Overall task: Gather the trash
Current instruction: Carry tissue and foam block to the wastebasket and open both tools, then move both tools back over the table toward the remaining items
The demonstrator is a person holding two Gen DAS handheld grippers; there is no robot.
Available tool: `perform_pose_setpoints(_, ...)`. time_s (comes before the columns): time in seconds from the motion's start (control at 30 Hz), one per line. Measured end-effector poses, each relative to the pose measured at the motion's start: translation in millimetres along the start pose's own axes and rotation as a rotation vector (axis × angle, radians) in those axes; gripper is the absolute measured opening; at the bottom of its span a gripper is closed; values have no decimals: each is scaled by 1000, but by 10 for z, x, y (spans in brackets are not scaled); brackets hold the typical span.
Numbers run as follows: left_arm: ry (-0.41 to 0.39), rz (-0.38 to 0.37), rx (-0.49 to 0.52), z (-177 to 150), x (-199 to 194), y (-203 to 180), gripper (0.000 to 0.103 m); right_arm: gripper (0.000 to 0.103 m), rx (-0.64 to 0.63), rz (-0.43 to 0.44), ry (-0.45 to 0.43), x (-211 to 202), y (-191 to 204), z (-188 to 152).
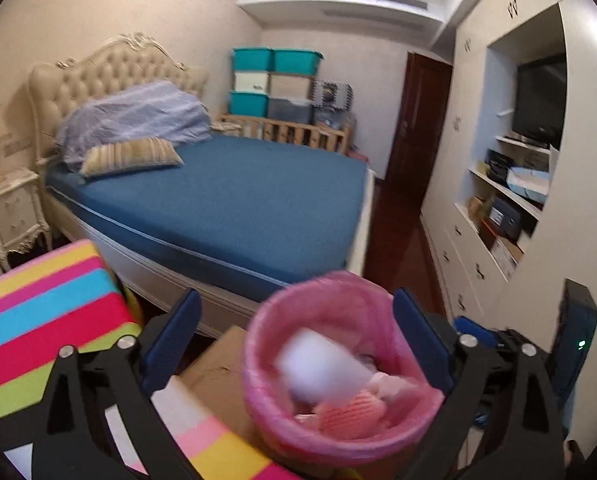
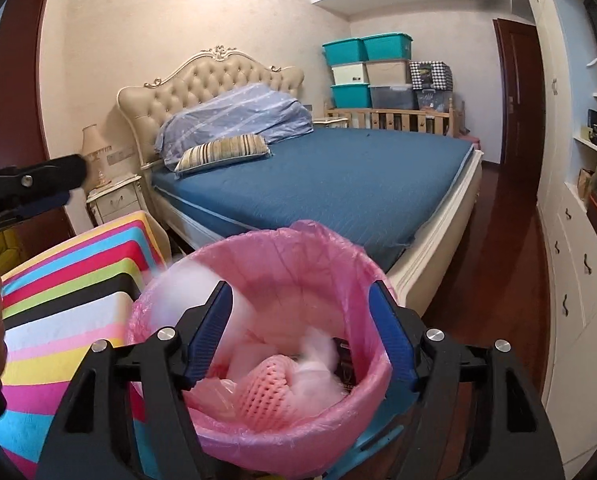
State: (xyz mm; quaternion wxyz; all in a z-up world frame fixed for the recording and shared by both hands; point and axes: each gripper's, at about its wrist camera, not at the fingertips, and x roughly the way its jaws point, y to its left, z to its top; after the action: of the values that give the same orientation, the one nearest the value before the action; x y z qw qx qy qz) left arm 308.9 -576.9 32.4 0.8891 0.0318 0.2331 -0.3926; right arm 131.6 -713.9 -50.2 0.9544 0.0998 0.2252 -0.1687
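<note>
Trash bin (image 2: 258, 360) with pink liner, lower centre of both views, holds a pink foam net (image 2: 264, 396) | blurry white scrap (image 1: 318, 364) dropping in | right gripper (image 2: 302, 328) and left gripper (image 1: 294, 336) fingers apart, empty | tip: release right over the opening, stay clear of the liner rim

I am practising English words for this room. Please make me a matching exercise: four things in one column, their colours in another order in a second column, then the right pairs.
Things:
1. bin liner
2. mattress
3. headboard
4. top storage boxes

Colours:
a. teal
b. cream
c. pink
d. dark blue

Pairs: 1-c, 2-d, 3-b, 4-a
</note>
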Motion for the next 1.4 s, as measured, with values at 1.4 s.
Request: perform_pose_setpoints(1.4,-70,1011,-371,-2328,-5090,4016,98,73,-486,644,150,-753,5634,-910)
